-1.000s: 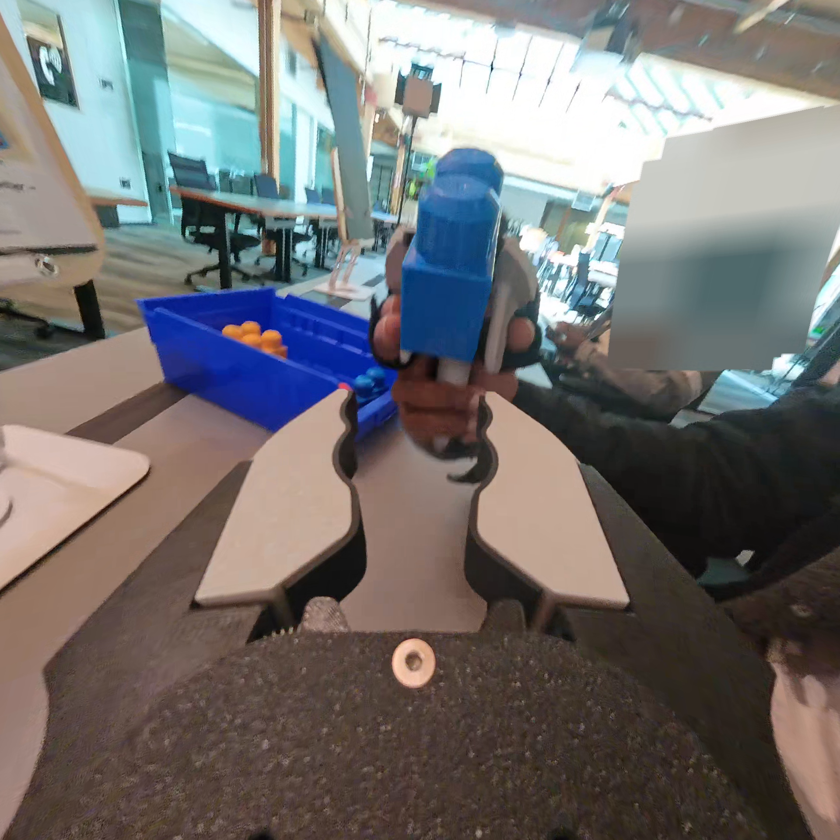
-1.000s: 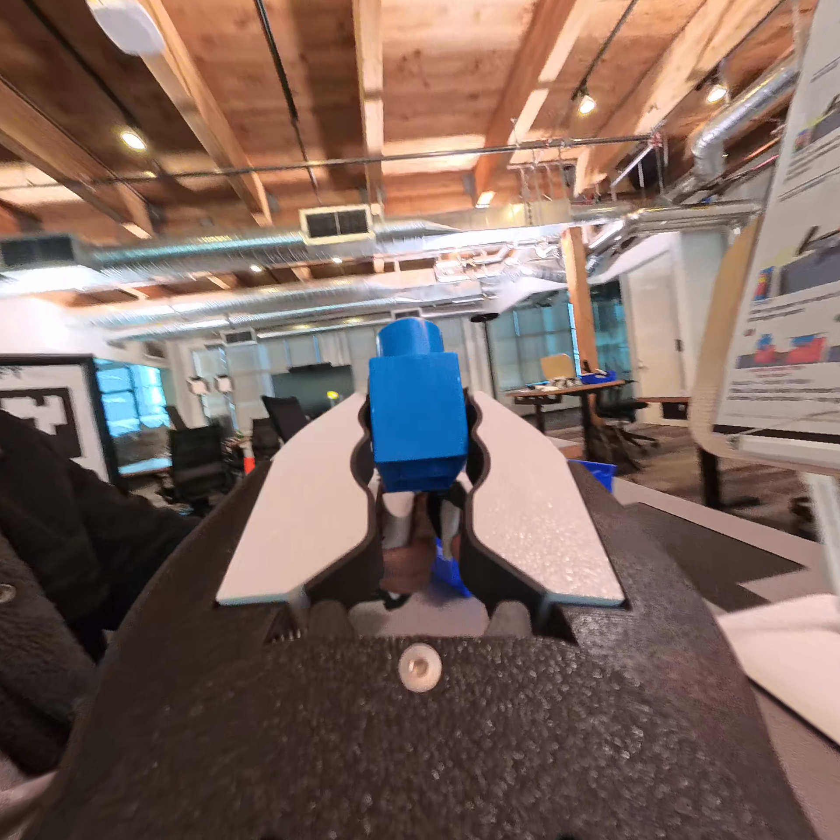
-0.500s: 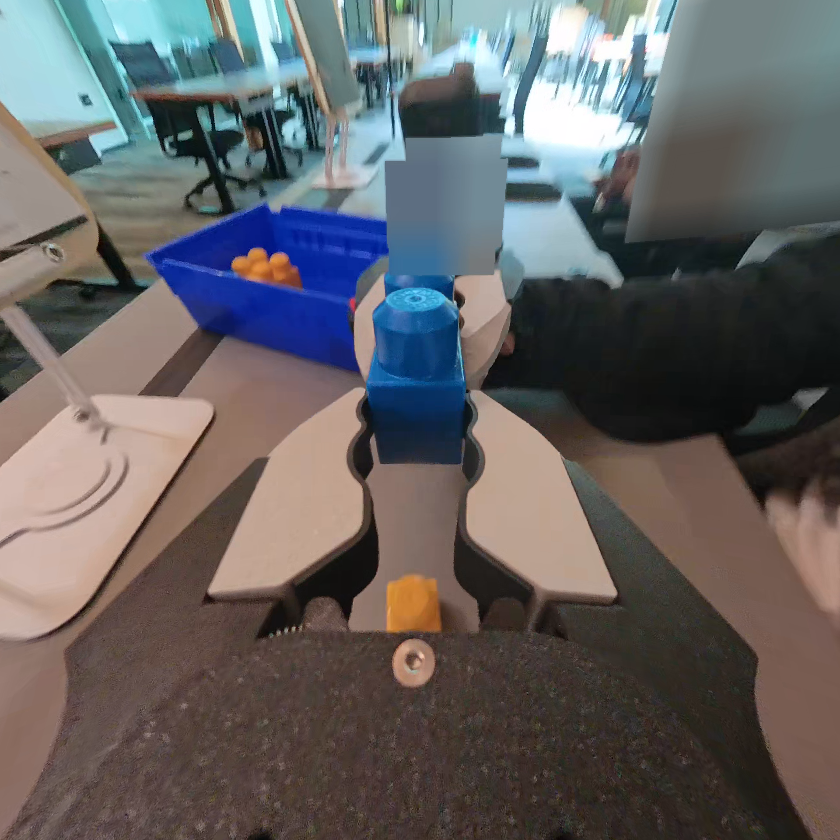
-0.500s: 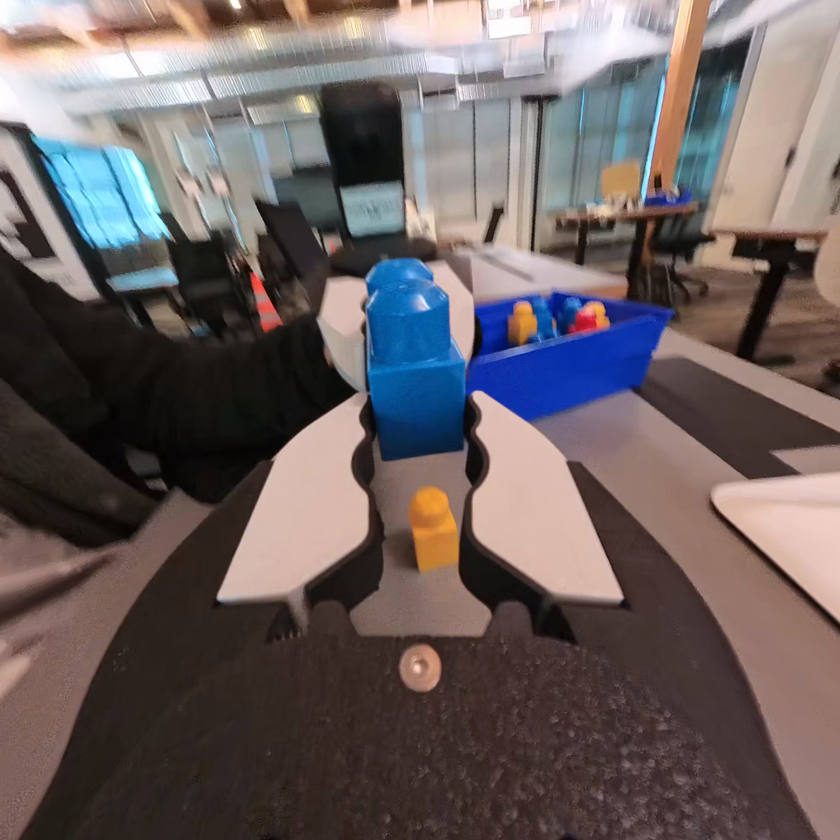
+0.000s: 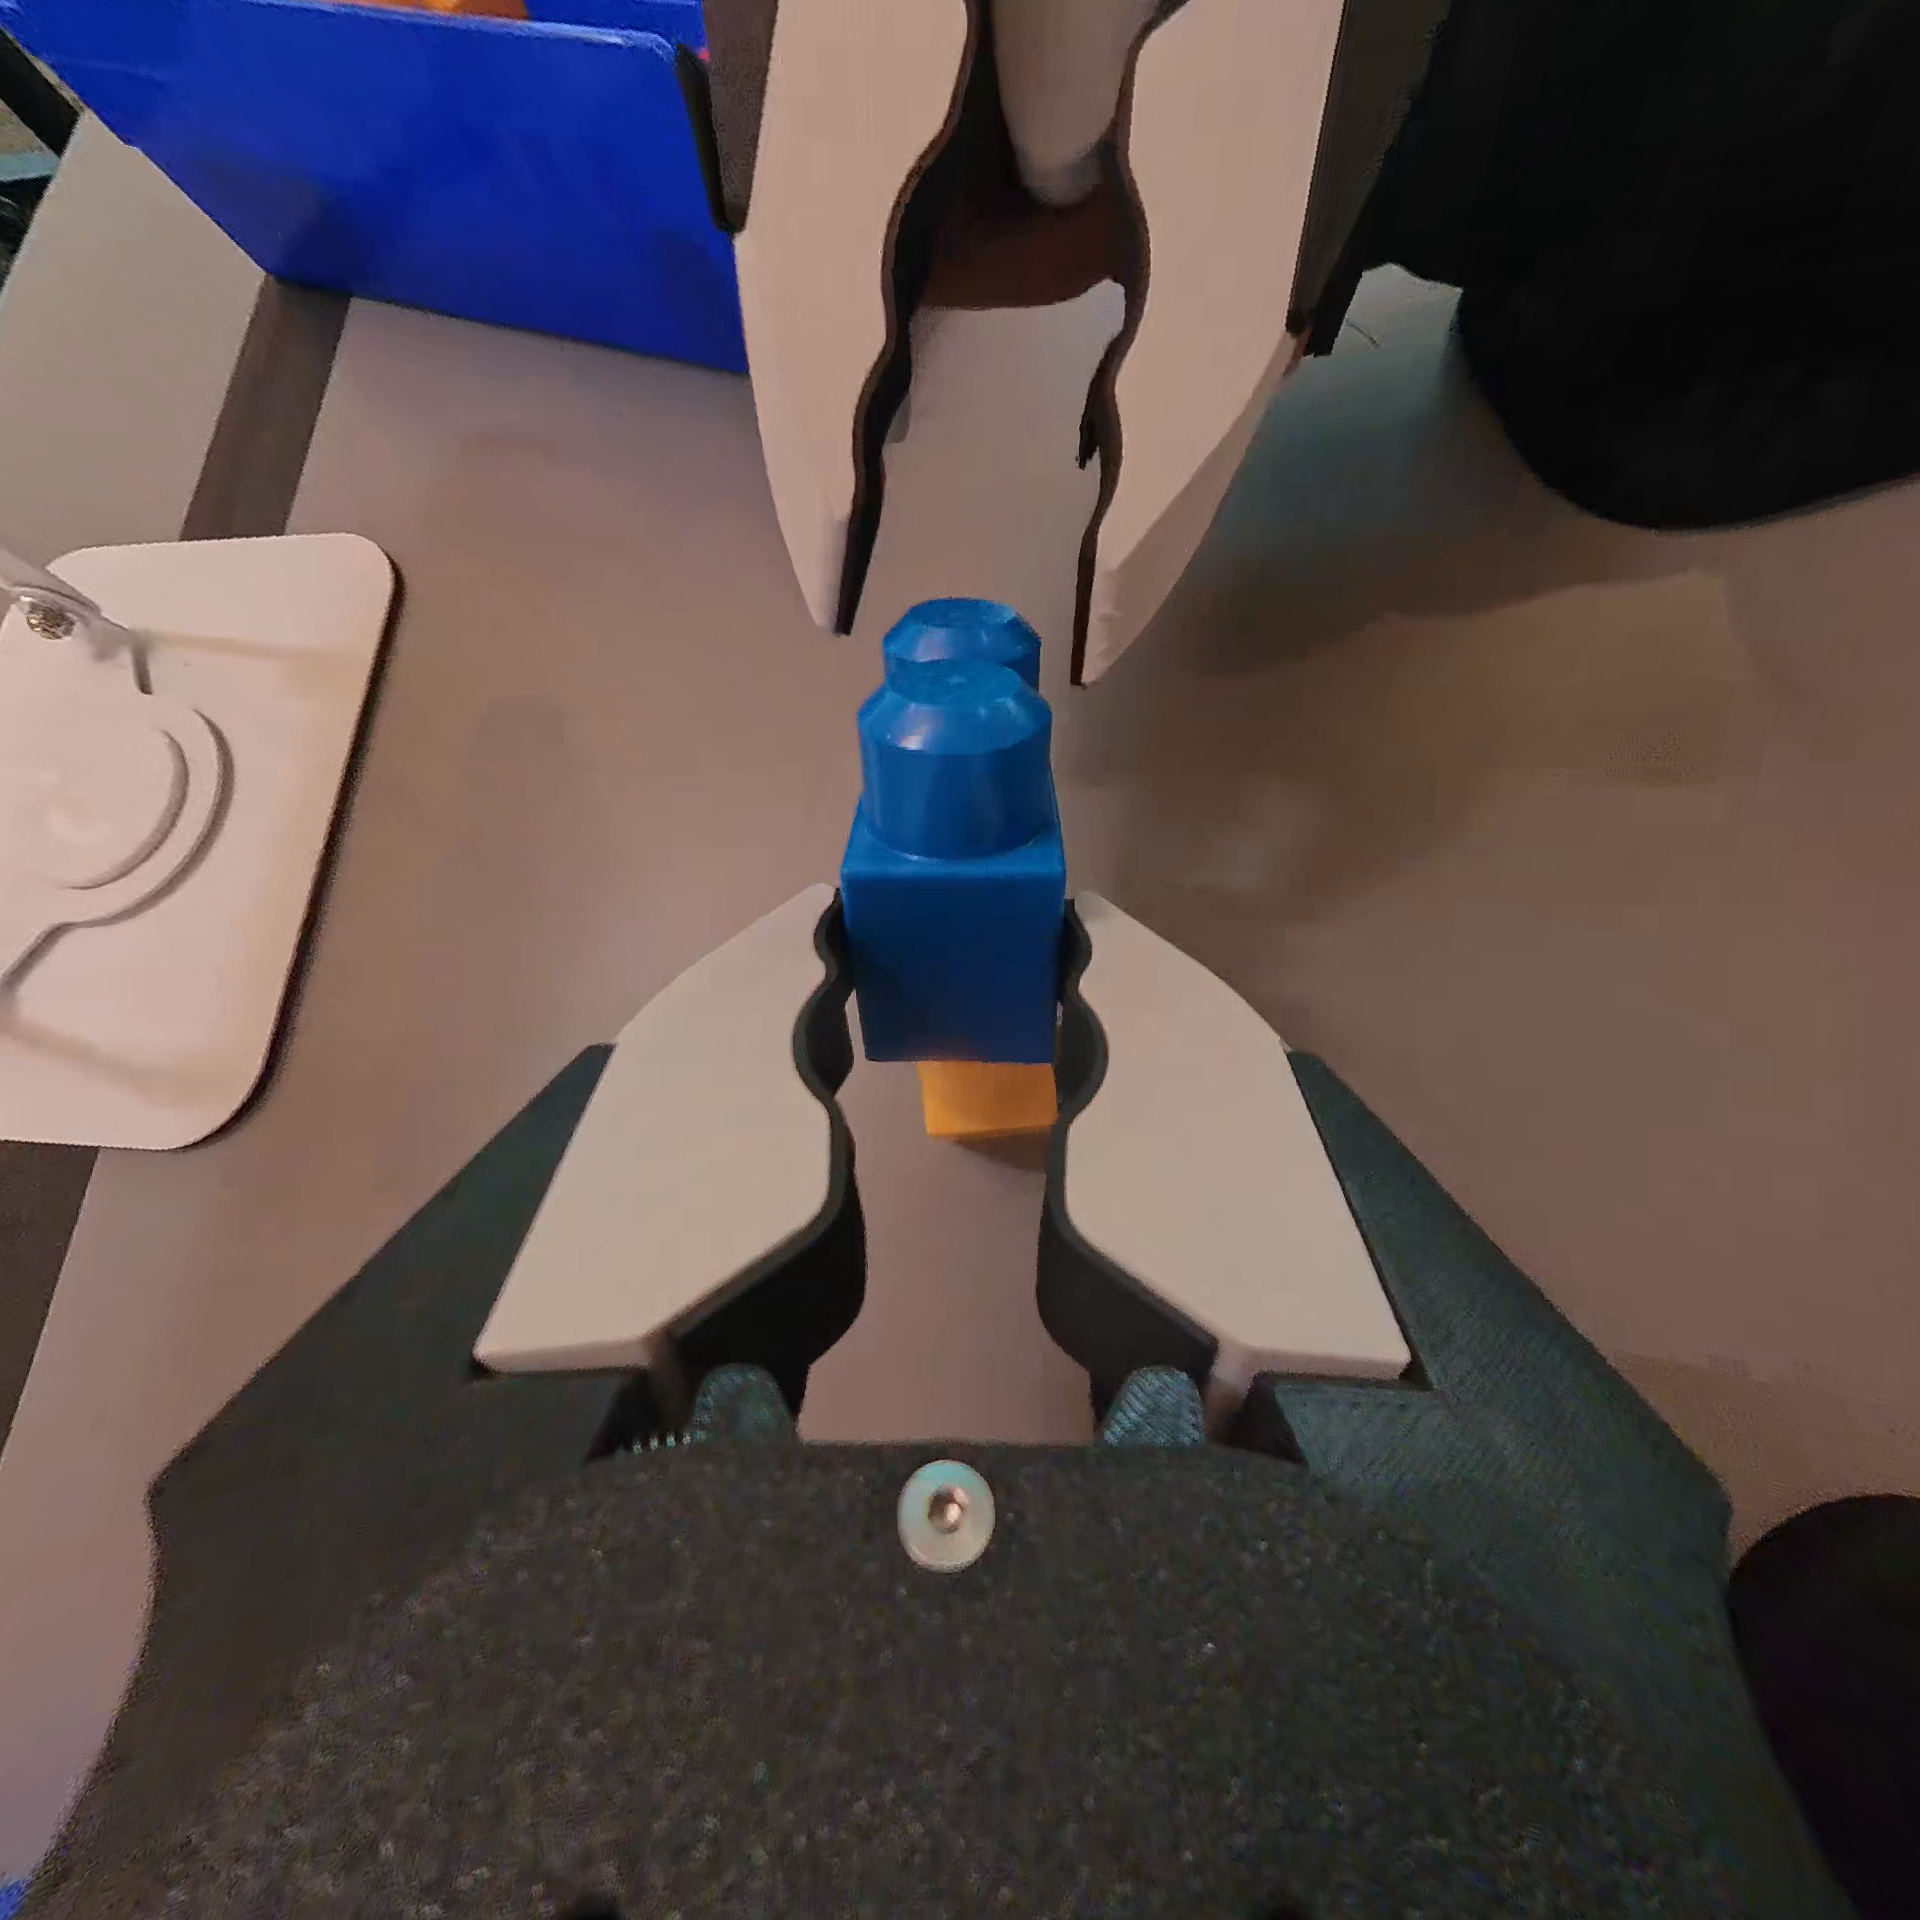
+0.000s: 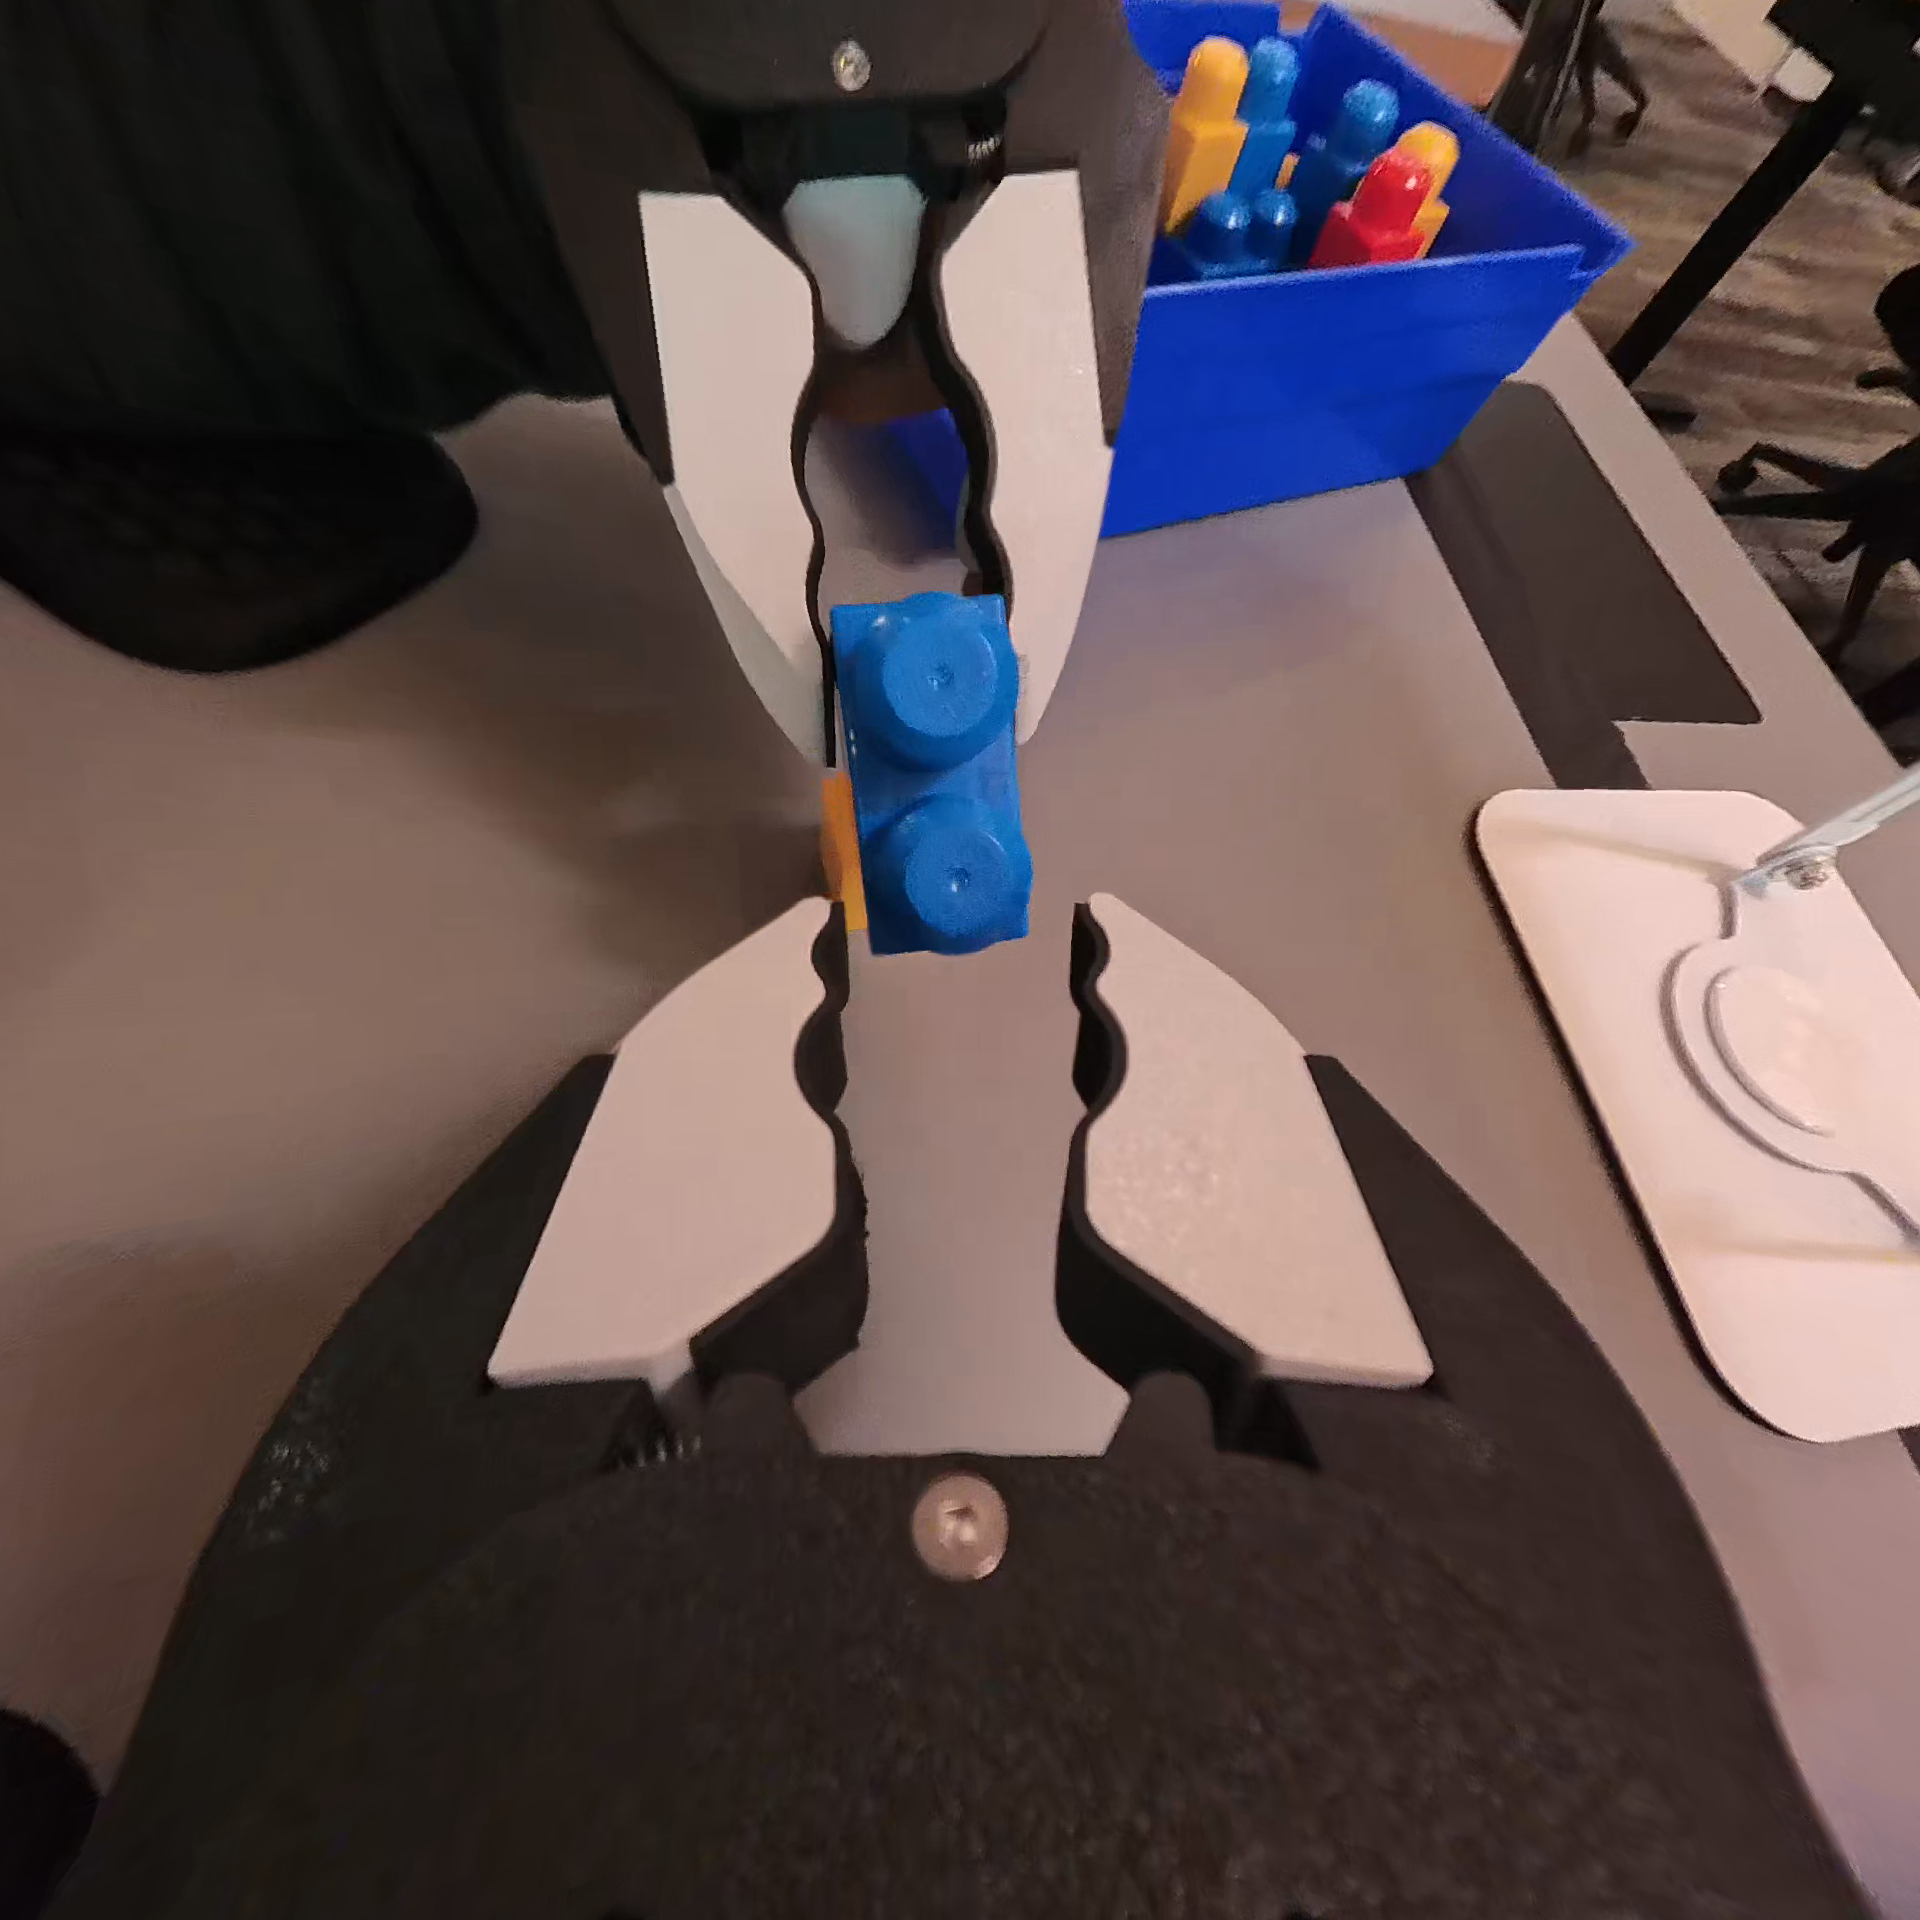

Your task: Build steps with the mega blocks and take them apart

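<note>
Gripping the blue block (image 5: 951,961) by its near end, left gripper (image 5: 954,940) parks it over the yellow block (image 5: 987,1103); long axis runs toward the right gripper (image 6: 951,925), open, just short of it.

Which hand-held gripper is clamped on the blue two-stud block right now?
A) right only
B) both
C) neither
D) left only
D: the left hand-held gripper pinches the blue block between its fingertips, while the right hand-held gripper stands open, clear of it.
</note>
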`<state>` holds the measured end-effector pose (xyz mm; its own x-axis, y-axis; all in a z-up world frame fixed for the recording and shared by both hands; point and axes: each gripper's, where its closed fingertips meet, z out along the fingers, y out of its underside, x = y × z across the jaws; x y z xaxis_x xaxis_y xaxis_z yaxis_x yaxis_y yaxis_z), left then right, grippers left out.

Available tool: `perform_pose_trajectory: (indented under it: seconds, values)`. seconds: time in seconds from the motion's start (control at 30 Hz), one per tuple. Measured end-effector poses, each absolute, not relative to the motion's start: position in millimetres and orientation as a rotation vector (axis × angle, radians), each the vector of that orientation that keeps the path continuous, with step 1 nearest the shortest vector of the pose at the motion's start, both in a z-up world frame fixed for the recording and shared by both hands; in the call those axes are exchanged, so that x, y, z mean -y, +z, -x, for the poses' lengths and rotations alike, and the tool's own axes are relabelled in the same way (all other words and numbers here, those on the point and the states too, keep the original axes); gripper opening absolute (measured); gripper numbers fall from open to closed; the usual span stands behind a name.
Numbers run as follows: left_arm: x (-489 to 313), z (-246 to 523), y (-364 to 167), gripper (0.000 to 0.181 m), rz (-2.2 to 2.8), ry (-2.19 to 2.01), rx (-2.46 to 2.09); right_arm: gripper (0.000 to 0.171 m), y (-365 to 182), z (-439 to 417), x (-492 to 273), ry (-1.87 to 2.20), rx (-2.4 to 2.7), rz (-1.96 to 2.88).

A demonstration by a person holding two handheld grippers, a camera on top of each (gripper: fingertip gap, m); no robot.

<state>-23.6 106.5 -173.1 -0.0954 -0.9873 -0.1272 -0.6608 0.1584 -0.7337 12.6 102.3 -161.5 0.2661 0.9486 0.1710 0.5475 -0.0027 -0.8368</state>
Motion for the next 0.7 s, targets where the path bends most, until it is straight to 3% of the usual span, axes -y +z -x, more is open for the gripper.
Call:
perform_pose_trajectory:
  seconds: [0.4, 0.7]
  values:
    - [-102, 19, -166, 0.037, 1.503, -0.713, -1.815, 0.032, -164, -2, -100, 0.574, 1.414, 1.696]
    - [-144, 24, -99, 0.033, 1.392, -0.897, -1.312, 0.032, -110, -82, -130, 0.354, 1.327, 1.759]
